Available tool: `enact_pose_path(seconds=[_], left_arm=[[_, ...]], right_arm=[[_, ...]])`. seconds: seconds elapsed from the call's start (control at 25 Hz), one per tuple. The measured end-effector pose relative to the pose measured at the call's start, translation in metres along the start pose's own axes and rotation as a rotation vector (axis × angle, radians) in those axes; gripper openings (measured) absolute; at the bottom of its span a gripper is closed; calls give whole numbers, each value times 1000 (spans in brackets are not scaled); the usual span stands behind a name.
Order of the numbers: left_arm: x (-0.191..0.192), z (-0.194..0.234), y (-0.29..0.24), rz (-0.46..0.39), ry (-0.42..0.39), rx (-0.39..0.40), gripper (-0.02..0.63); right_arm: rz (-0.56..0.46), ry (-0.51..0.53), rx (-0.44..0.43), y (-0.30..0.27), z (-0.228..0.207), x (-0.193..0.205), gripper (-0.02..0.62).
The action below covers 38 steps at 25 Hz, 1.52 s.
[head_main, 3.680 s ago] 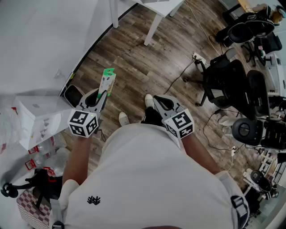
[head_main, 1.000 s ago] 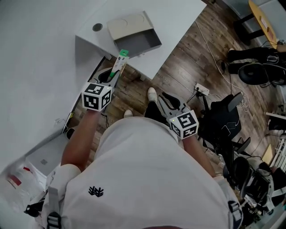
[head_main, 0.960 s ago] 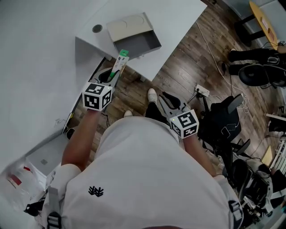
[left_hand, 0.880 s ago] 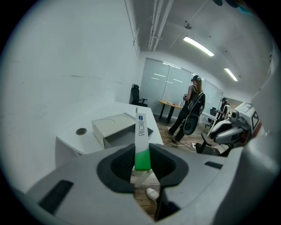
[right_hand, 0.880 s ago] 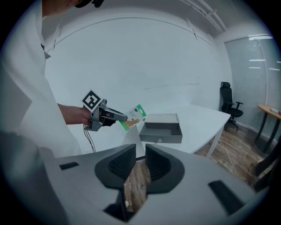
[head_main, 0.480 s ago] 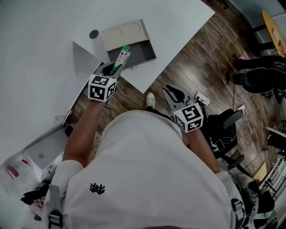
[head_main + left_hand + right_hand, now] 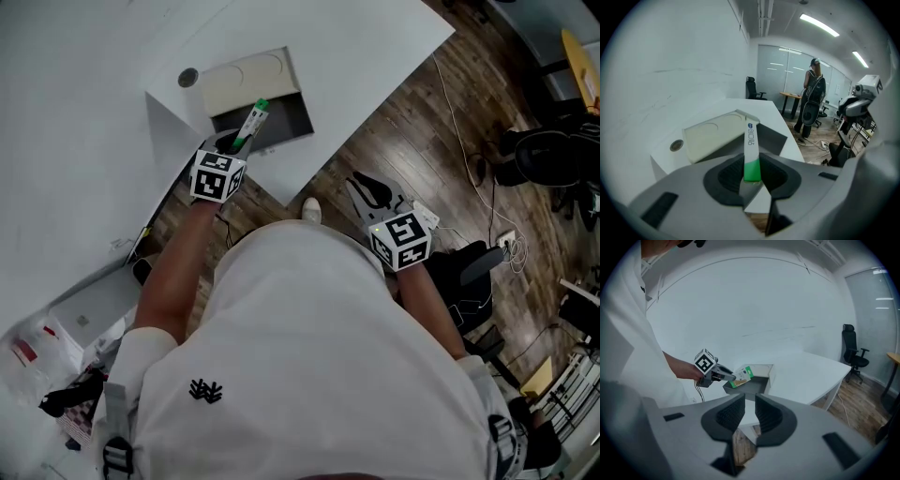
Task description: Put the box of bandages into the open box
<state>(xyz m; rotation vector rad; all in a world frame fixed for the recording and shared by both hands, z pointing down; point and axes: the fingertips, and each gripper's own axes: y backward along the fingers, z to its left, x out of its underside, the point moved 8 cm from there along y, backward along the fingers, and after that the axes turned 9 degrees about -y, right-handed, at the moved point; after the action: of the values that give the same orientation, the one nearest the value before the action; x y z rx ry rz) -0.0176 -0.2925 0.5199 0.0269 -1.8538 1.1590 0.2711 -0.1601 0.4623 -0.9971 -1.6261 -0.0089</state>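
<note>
The box of bandages (image 7: 252, 123) is flat, white with a green end, and stands on its narrow edge in my left gripper (image 7: 239, 142), which is shut on its green end. Its free end reaches over the near rim of the open box (image 7: 286, 114), a grey tray with a beige lid (image 7: 246, 73) folded back, on the white table (image 7: 375, 47). In the left gripper view the bandage box (image 7: 751, 149) rises between the pads of the left gripper (image 7: 751, 176) in front of the open box (image 7: 772, 138). My right gripper (image 7: 367, 187) hangs over the floor to the right, jaws slightly apart and empty. The right gripper view shows the bandage box (image 7: 742, 375) at the open box (image 7: 751, 386), beyond the right gripper (image 7: 750, 416).
A round cable hole (image 7: 188, 77) lies in the table left of the lid. The table's corner ends just right of the open box. Office chairs (image 7: 548, 150) and a cable (image 7: 459, 122) are on the wood floor at right. A person (image 7: 813, 101) stands far off.
My left gripper has carried the bandage box forward to the open box; its tip now reaches over the grey opening. The right gripper has stayed low at the person's side.
</note>
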Motion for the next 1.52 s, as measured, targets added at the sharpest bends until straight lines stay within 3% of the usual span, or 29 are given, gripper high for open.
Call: enact_pose_path(seconds=[0.68, 1.08, 1.28, 1.52], left_arm=[[11, -1, -36, 139, -46, -1, 95], [11, -2, -39, 153, -55, -4, 101], [10, -2, -37, 148, -59, -14, 154], [11, 0, -24, 115, -45, -16, 160]], right_arm=[[0, -11, -22, -1, -28, -6, 69], [12, -16, -27, -1, -26, -4, 69], [14, -16, -30, -1, -22, -2, 69], [18, -6, -35, -5, -14, -1, 69]])
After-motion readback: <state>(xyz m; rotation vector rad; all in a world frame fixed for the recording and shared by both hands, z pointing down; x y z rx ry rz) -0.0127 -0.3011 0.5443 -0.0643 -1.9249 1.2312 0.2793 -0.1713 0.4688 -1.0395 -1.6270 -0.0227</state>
